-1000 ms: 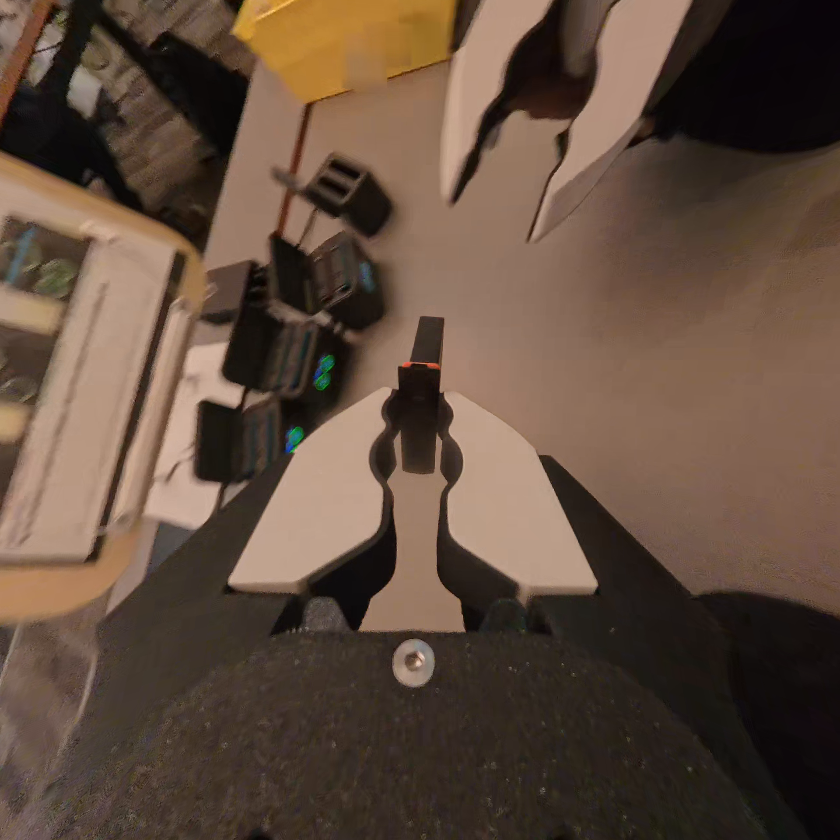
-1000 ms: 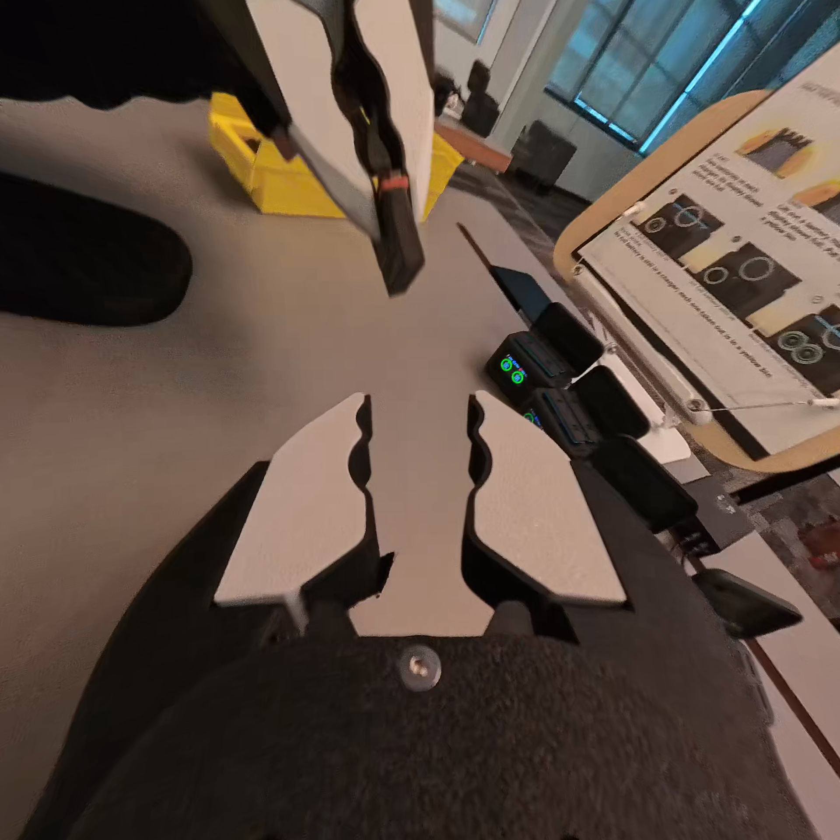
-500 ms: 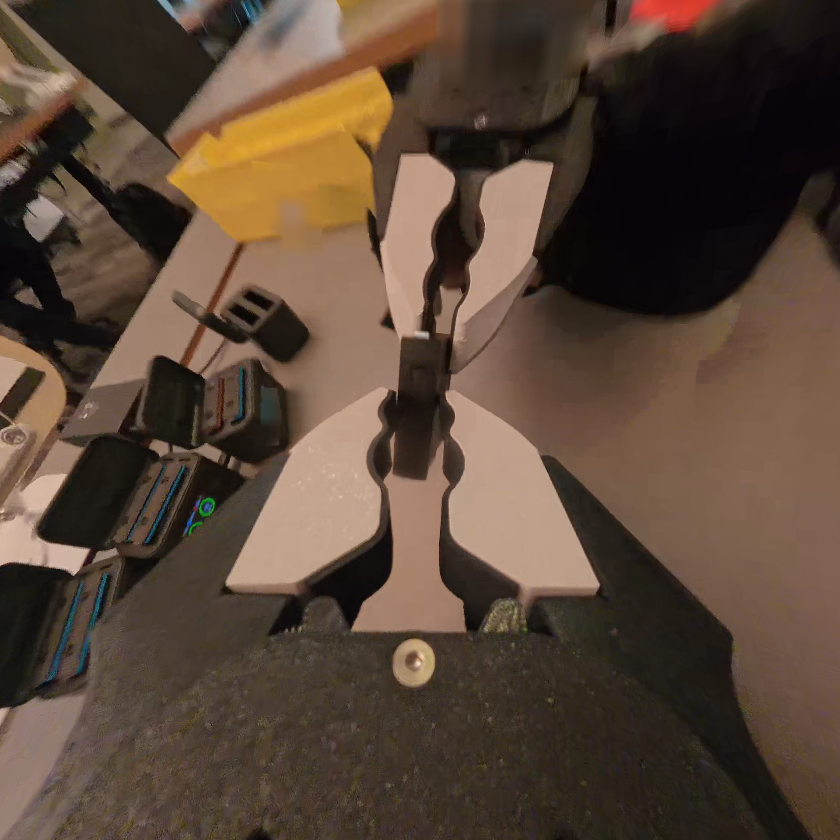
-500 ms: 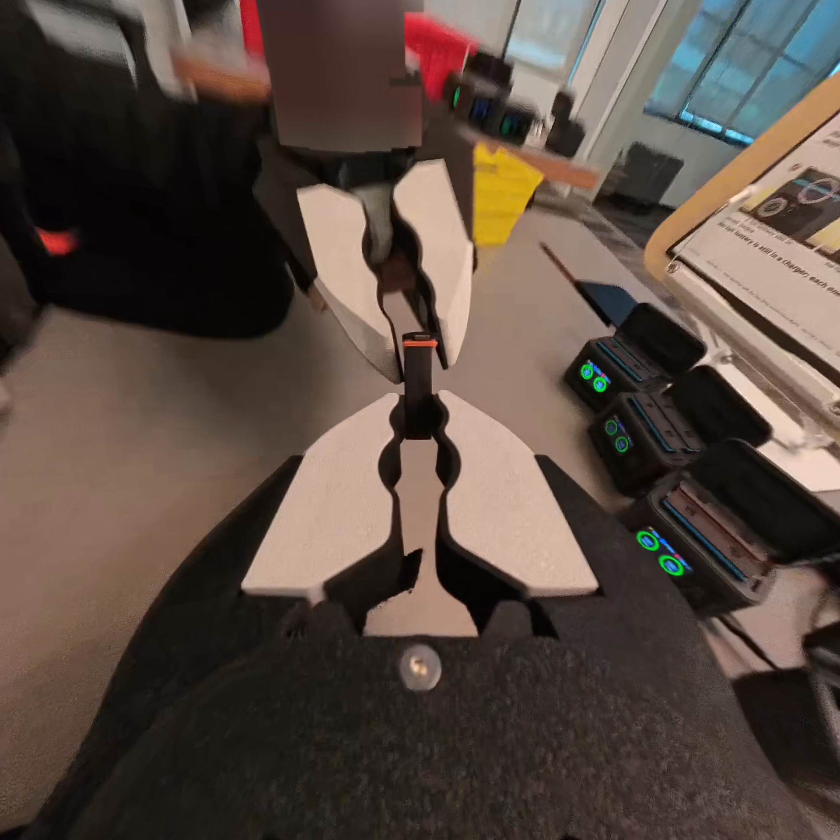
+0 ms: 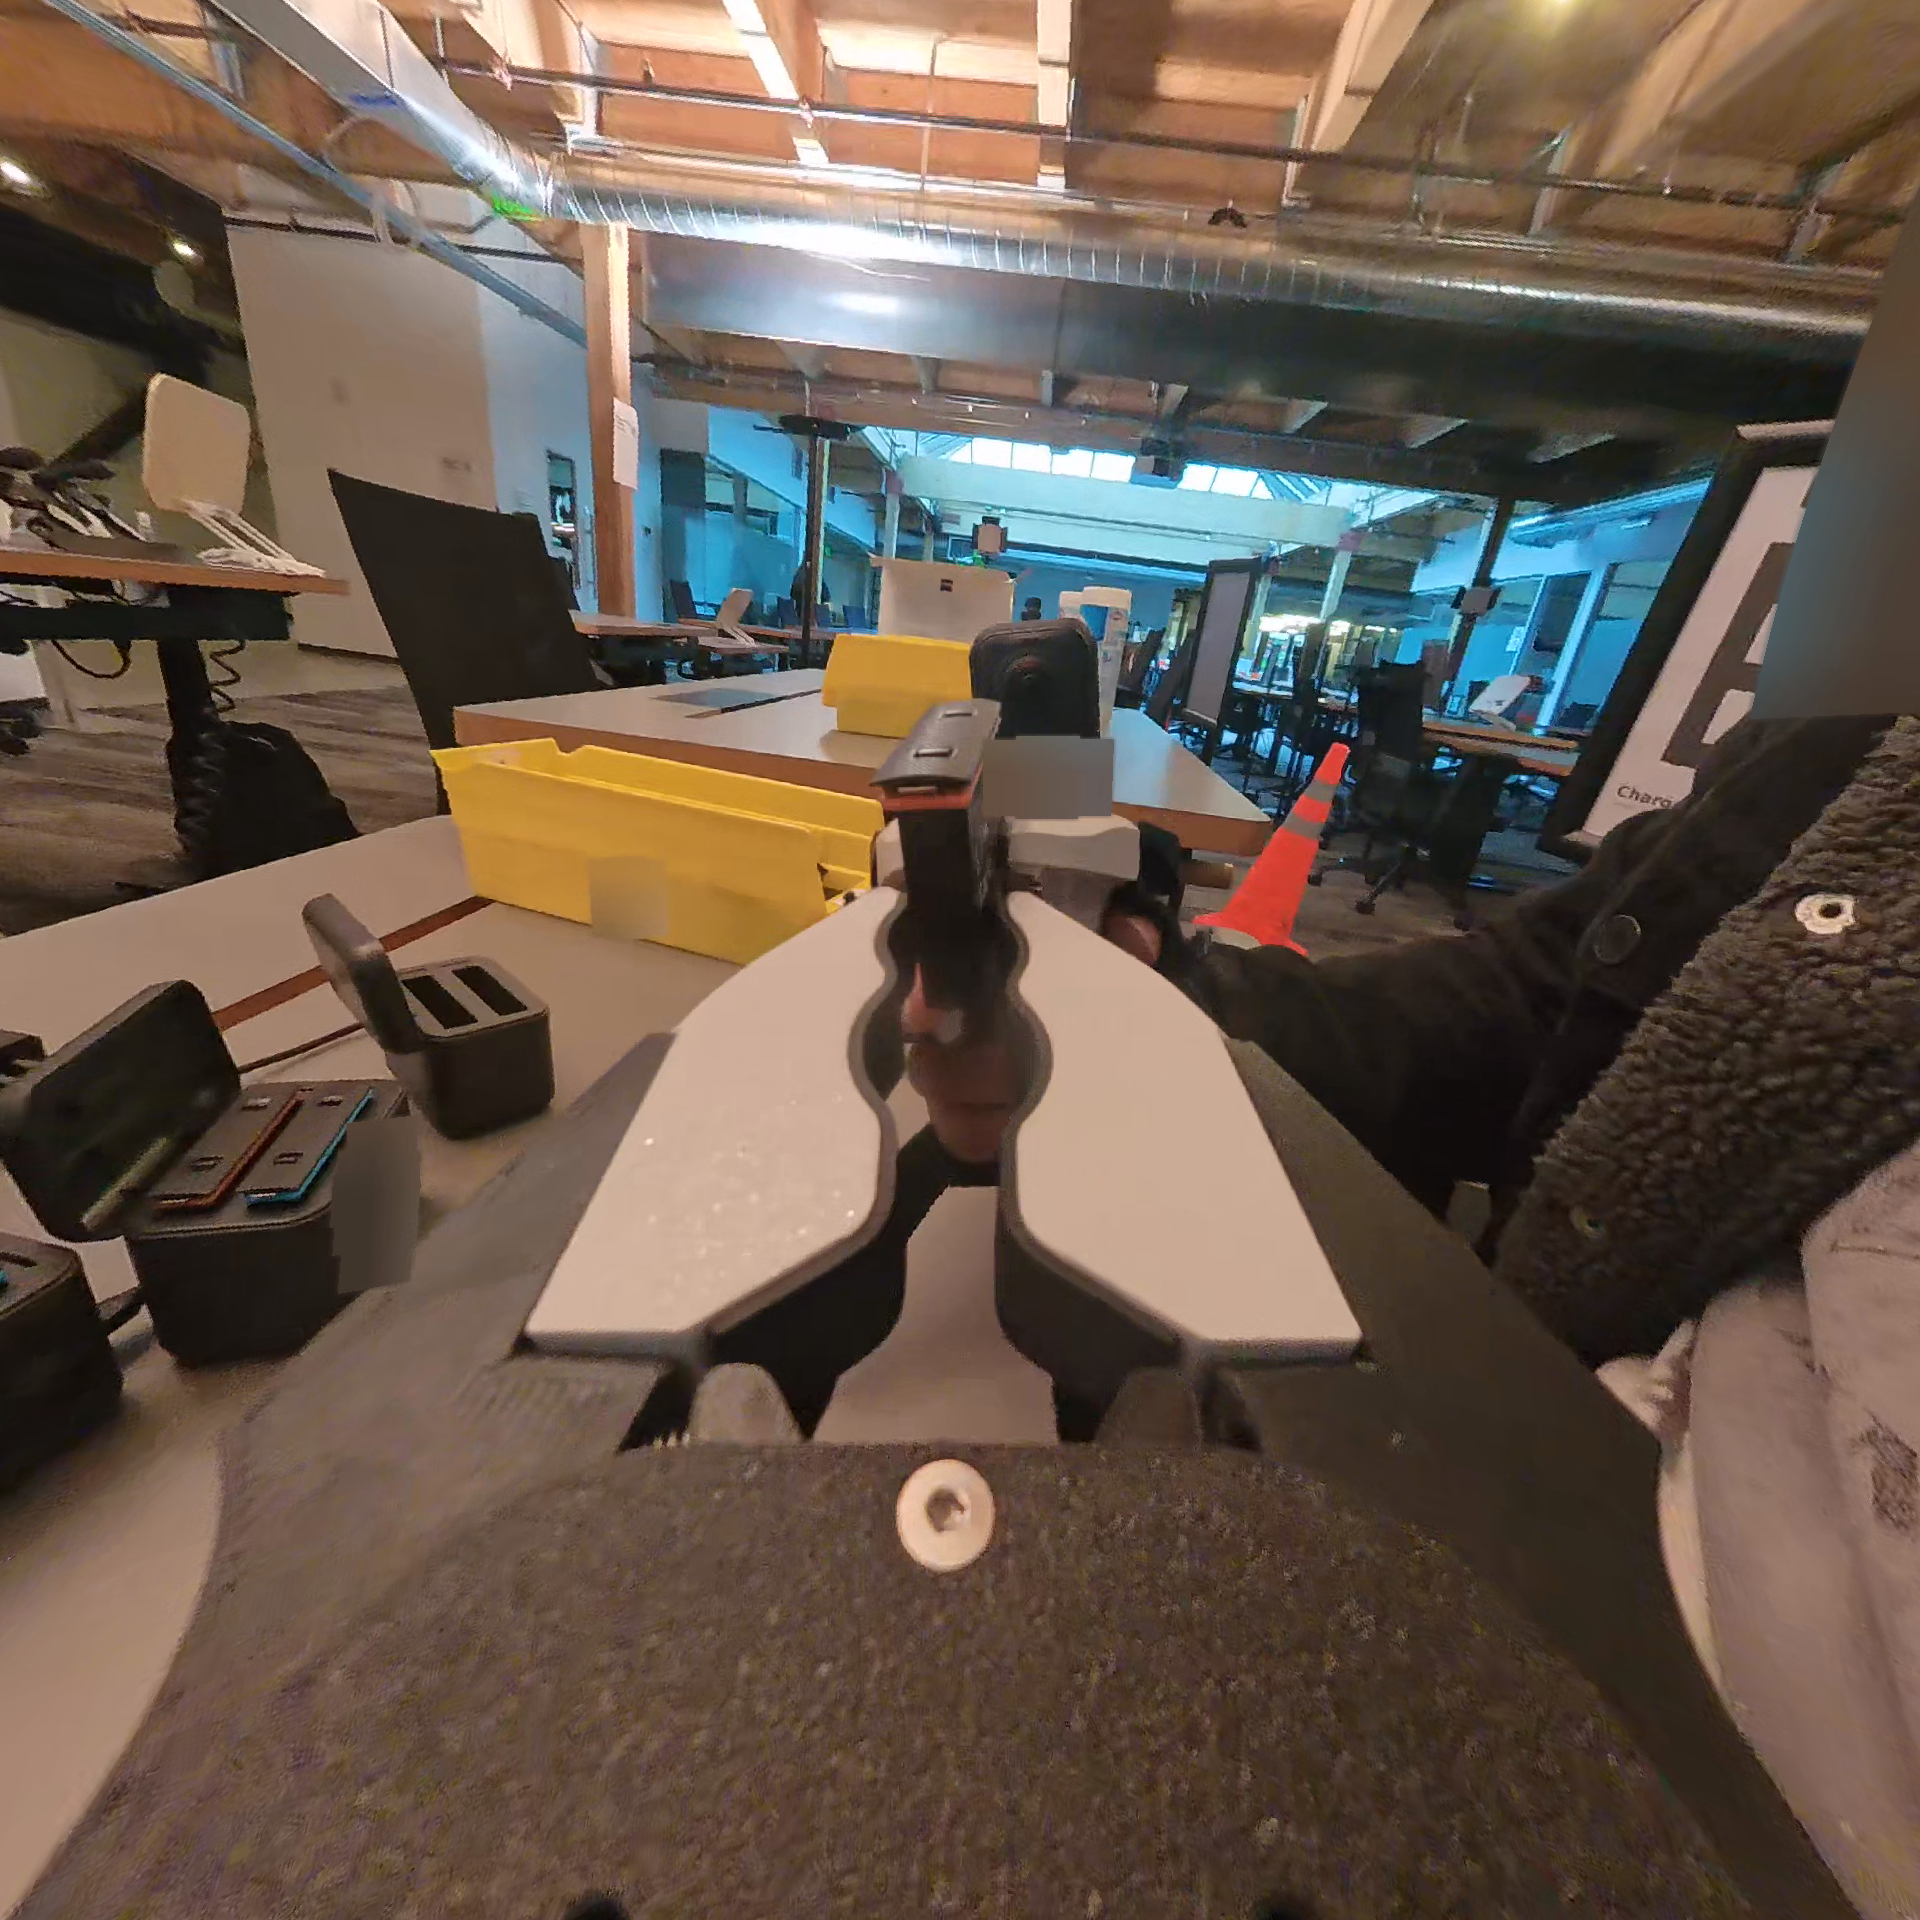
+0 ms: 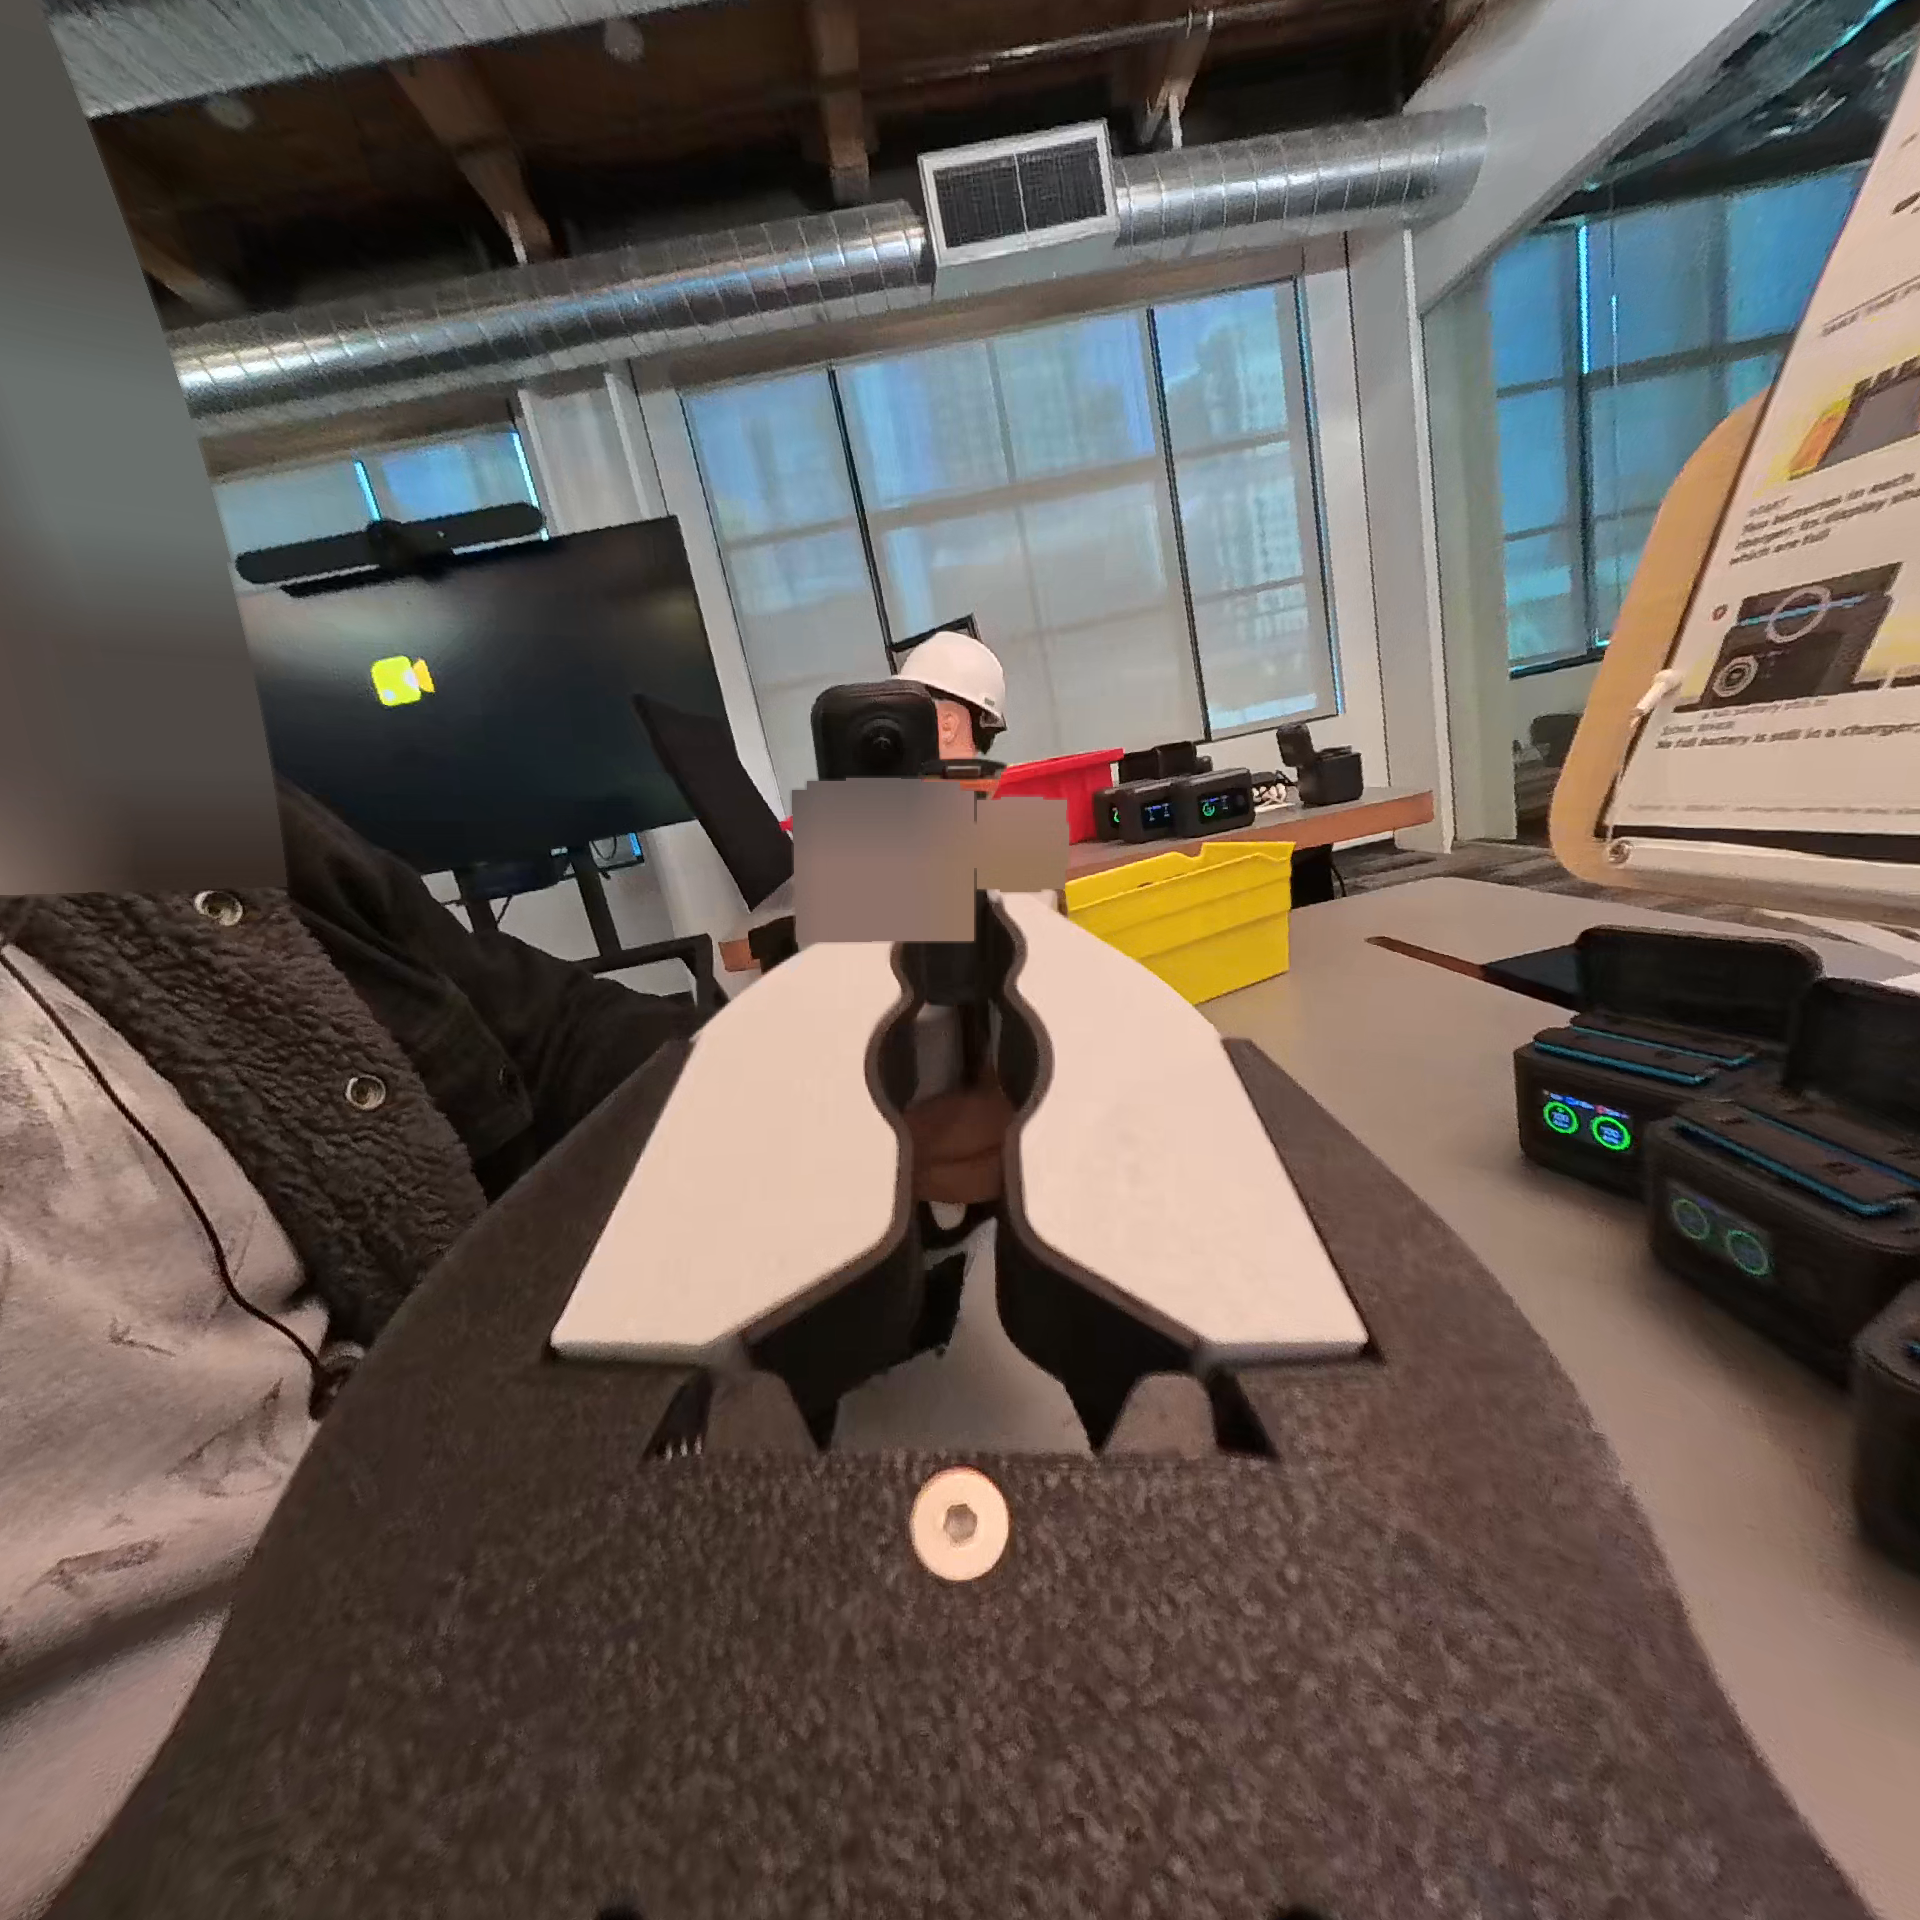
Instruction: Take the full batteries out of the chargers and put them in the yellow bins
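Note:
A black battery (image 5: 935, 831) with an orange band stands upright between the two grippers, which face each other. My left gripper (image 5: 948, 914) is shut on its lower part. My right gripper (image 6: 951, 956) is also shut on the battery (image 6: 940, 971), from the opposite side. A yellow bin (image 5: 644, 831) stands on the table behind and to the left of the battery; in the right wrist view the bin (image 6: 1195, 914) is beyond and to the right. An open charger (image 5: 260, 1195) holds an orange-edged and a blue-edged battery. Two chargers (image 6: 1590, 1112) show green rings.
An empty open charger (image 5: 468, 1029) stands in front of the bin. An instruction board (image 6: 1766, 623) rises at the right behind the chargers. A person's dark fleece jacket (image 5: 1714, 1039) fills the side near me. A second yellow bin (image 5: 894, 681) sits on a farther table. My two grippers' fingertips are within a few centimetres of each other.
Both grippers have tilted up from looking down at the table to level. The right gripper, open a second ago, closed on the battery that the left one held. Both still grip it.

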Demonstrator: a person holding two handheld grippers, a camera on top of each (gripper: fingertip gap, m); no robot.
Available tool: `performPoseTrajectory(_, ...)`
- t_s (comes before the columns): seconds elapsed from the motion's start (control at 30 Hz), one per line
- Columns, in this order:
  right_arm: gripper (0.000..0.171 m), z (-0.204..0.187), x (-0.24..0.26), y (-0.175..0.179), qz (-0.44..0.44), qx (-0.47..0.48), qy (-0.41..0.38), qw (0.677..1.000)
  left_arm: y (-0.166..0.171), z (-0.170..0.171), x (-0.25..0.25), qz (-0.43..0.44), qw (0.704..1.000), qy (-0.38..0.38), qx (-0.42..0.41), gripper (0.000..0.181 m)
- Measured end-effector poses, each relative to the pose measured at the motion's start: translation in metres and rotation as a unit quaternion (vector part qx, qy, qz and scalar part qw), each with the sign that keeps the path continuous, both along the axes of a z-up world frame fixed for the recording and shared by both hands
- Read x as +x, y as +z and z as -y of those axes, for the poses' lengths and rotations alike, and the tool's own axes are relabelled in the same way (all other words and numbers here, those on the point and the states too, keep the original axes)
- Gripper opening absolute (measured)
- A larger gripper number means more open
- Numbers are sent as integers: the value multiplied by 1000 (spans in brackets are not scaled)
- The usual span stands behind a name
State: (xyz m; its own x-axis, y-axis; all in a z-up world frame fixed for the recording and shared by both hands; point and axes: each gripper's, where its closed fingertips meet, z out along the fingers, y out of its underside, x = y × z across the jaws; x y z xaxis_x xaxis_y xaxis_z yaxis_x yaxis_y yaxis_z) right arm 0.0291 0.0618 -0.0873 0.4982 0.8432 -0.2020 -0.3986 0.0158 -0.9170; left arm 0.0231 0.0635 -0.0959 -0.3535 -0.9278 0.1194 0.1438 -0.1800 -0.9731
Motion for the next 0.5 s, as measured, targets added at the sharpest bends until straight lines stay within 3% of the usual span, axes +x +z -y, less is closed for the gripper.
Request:
performPoseTrajectory(0.13, 11, -1, 0, -6, 19, -20, 11, 1000, -4, 1, -1, -34, 999, -15, 3, 11)
performPoseTrajectory(0.2, 12, -3, 2, -13, 80, -35, 5, 996, -11, -2, -1, -53, 998, -9, 28, 11)
performPoseTrajectory(0.27, 26, -4, 12, -18, 165, -37, -23, 985, -21, -4, 0, -80, 995, -4, 54, 11)
performPoseTrajectory(0.5, 33, 7, 24, -51, 435, -53, -49, 897, -69, -7, 12, -183, 967, 35, 171, 11)
